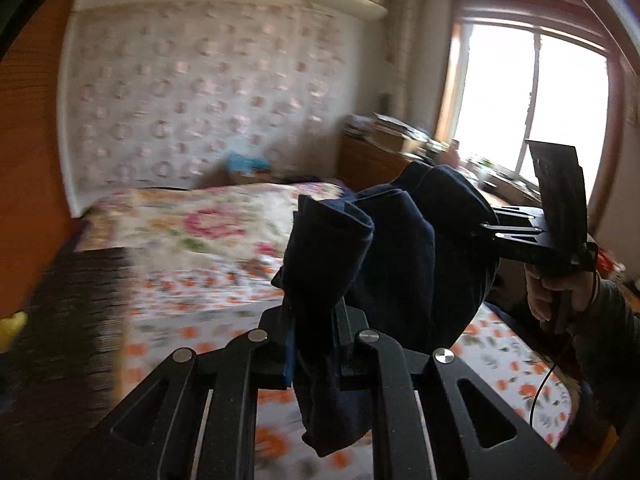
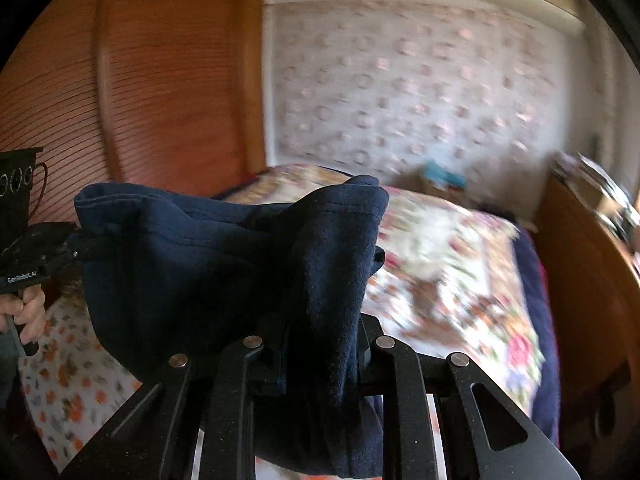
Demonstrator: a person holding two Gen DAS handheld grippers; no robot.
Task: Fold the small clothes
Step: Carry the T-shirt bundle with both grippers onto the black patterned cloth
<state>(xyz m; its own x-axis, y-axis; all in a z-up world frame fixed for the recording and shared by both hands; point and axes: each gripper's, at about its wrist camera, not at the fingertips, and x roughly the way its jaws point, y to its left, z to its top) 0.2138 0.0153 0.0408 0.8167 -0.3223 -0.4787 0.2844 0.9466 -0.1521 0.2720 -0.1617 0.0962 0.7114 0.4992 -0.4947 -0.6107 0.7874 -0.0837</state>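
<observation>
Navy garment, a small dark knit piece, hangs in the air above the bed, stretched between two tools and touching no surface. The left hand-held gripper is clamped on one bunched edge, with a tail of cloth drooping below its jaws. The right hand-held gripper is likewise closed on a gathered corner, with the cloth rising over it in a peak. In the left wrist view the person's right hand holds that tool beside the fabric. Judging by the loose sag and the crumpled bunches, no neat fold shows yet. The piece appears to be mid-lift, either being opened out or carried over. Laying it flat on the floral bedspread and making the folds seems to remain.
</observation>
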